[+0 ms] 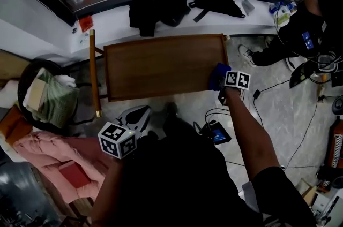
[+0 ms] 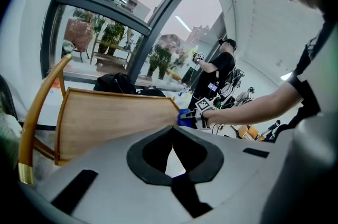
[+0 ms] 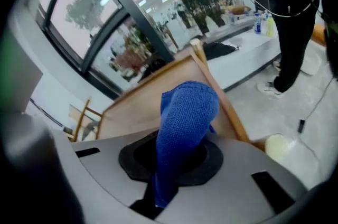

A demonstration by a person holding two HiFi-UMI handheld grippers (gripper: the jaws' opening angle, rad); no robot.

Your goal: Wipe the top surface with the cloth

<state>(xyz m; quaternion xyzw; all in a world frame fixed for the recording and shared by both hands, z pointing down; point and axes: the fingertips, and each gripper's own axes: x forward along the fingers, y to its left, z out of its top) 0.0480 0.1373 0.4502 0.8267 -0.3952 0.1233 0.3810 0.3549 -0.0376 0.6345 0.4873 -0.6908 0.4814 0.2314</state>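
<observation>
Your right fingers (image 3: 208, 162) are clenched on the blue cloth (image 3: 185, 117), which stands up out of them in a thick fold. That gives you a padded front to press down, not bare fingers on wood. The right gripper (image 1: 222, 86) sits at the right-hand edge of the wooden tabletop (image 1: 161, 65), toward its near corner, with the cloth lapping onto that edge. Starting from there probably makes sense, since a sweep from that end can cross the whole length of the tabletop toward its left end. Your left fingers (image 2: 153, 151) are closed tip to tip on nothing. The left gripper (image 1: 134, 119) hangs off the near side of the tabletop, close to your body, and its job here looks like simply keeping out of the wiping path. The tabletop itself carries nothing, so most of it appears to be ahead of you. Just off its left end runs a wooden rail (image 1: 94, 73) with a brass tip, which a full stroke could knock. Black bags (image 1: 155, 6) lie beyond the far edge of the tabletop, and a cable (image 1: 289, 81) trails on the floor past its right end.
</observation>
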